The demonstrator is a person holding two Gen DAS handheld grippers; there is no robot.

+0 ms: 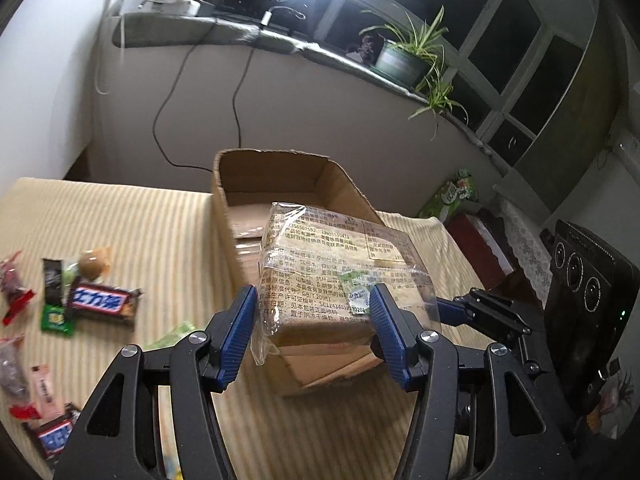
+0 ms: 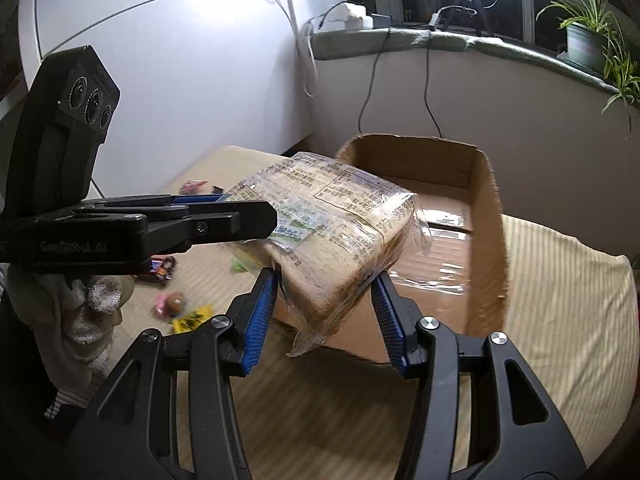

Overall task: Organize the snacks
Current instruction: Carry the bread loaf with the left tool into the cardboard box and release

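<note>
A clear-wrapped pack of sliced bread hangs in the air over the near edge of an open cardboard box. My left gripper is shut on one end of it, blue pads pressing both sides. My right gripper is shut on the other end. In the left wrist view the right gripper comes in from the right. In the right wrist view the left gripper reaches in from the left. The part of the box interior that shows holds nothing.
A cream striped cloth covers the table. Loose snacks lie at its left: a Snickers bar, a green packet, red-wrapped sweets. Behind are a wall with cables and a sill with a potted plant.
</note>
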